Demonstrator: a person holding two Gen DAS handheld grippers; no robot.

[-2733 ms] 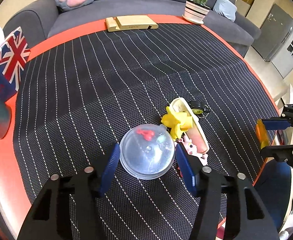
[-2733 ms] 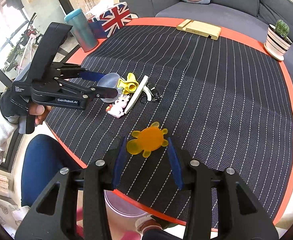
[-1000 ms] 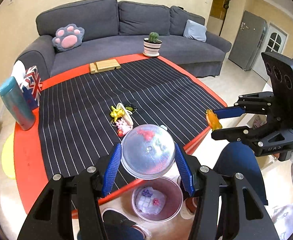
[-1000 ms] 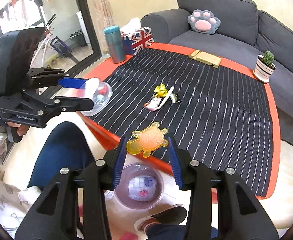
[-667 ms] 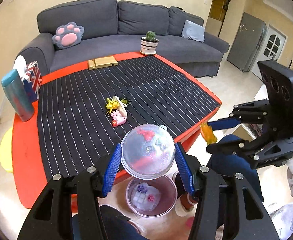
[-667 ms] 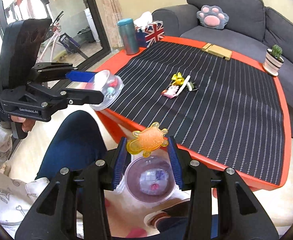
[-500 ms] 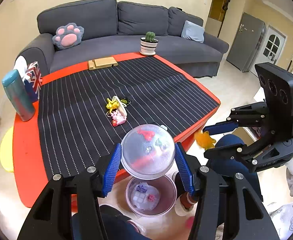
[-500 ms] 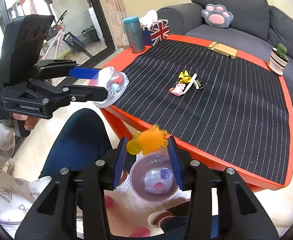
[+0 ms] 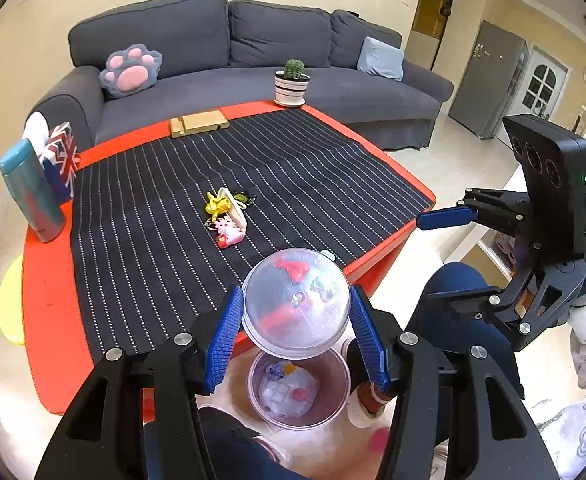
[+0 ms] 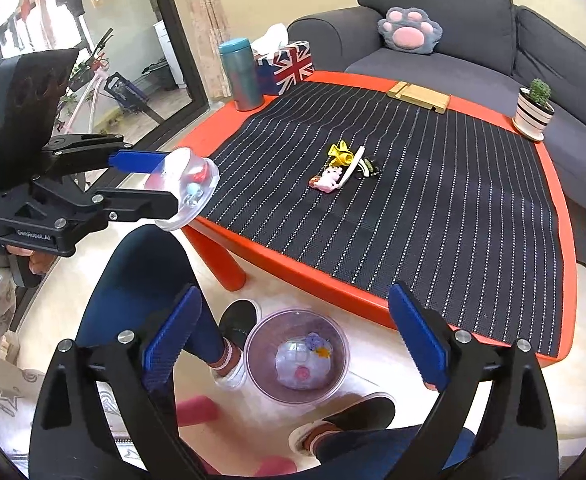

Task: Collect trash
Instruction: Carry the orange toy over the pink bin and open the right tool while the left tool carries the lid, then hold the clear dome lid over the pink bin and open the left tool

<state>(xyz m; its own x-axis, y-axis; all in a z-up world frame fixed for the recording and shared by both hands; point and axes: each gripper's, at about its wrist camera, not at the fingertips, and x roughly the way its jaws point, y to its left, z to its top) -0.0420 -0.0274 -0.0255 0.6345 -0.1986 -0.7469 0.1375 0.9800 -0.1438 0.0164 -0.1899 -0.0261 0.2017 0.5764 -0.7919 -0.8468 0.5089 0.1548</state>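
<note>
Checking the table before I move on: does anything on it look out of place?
Yes: a small heap of trinkets lies jumbled mid-table on the striped mat, apart from the tidy items along the edges. The left gripper holds a clear capsule over the floor bin.

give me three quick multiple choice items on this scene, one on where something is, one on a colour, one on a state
1. Where is the trash bin?
A on the table
B on the floor by the table
C on the sofa

2. What colour is the table edge?
A red
B green
C white

3. What is the right gripper doing?
A clamping a cup
B open and empty
C shut on a toy

Answers: 1 B, it sits on the floor below the jaws; 2 A, a red border rings the striped mat; 3 B, jaws spread, nothing between; the left gripper holds the clear dome.
</note>
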